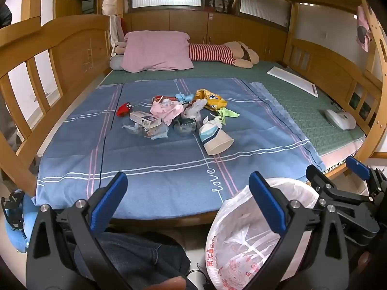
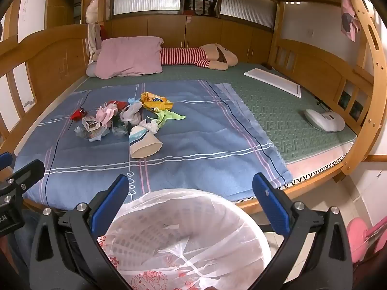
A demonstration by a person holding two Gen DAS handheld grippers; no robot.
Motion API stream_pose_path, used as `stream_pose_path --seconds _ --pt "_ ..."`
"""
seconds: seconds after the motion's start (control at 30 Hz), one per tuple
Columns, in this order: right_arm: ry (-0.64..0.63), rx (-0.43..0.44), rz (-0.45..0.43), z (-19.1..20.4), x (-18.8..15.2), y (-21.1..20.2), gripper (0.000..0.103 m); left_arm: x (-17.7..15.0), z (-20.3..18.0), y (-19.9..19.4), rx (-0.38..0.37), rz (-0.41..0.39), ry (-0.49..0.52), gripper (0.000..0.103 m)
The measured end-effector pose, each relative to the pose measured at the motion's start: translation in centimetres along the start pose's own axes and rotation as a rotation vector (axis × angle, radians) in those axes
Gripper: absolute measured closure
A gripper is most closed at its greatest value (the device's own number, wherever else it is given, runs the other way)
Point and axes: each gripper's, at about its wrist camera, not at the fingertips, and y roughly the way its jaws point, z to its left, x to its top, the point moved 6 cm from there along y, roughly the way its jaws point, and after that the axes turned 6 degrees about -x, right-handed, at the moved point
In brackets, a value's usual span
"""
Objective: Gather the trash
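Observation:
A pile of trash lies on the blue blanket [image 1: 157, 164]: a tipped paper cup [image 1: 214, 139], a yellow snack bag [image 1: 211, 99], pink wrappers [image 1: 167, 111], a small white box [image 1: 145, 119] and a red scrap [image 1: 124, 109]. The cup [image 2: 144, 142] and yellow bag [image 2: 156, 103] also show in the right wrist view. A bin lined with a white plastic bag [image 1: 244, 236] [image 2: 183, 236] stands on the floor by the bed's front edge. My left gripper [image 1: 188, 181] is open and empty before the bed. My right gripper [image 2: 189, 184] is open and empty above the bin.
A pink pillow [image 1: 157, 50] and a striped plush toy [image 1: 222, 54] lie at the far end. A white board [image 1: 293, 81] and a white device [image 1: 339, 118] lie on the green mat at right. Wooden rails [image 1: 60, 48] enclose the bed.

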Motion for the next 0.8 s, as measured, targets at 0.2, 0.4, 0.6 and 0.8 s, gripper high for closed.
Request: stream_pose_path --seconds 0.2,0.4,0.6,0.8 --pt "0.005 0.005 -0.004 -0.02 -0.27 -0.04 0.003 -0.19 0.27 0.01 -0.006 0.008 -0.005 0.003" --pt "0.007 -0.002 0.009 -0.20 0.23 -0.14 0.003 -0.46 -0.40 0.41 0.008 0.014 0.009 0.003" --pt "0.001 0.000 -0.002 0.02 0.13 -0.05 0.003 -0.67 -0.43 0.38 0.010 0.012 0.006 0.003" --pt "0.004 0.002 -0.005 -0.09 -0.01 -0.07 0.003 -0.68 -0.24 0.45 0.010 0.015 0.002 0.003"
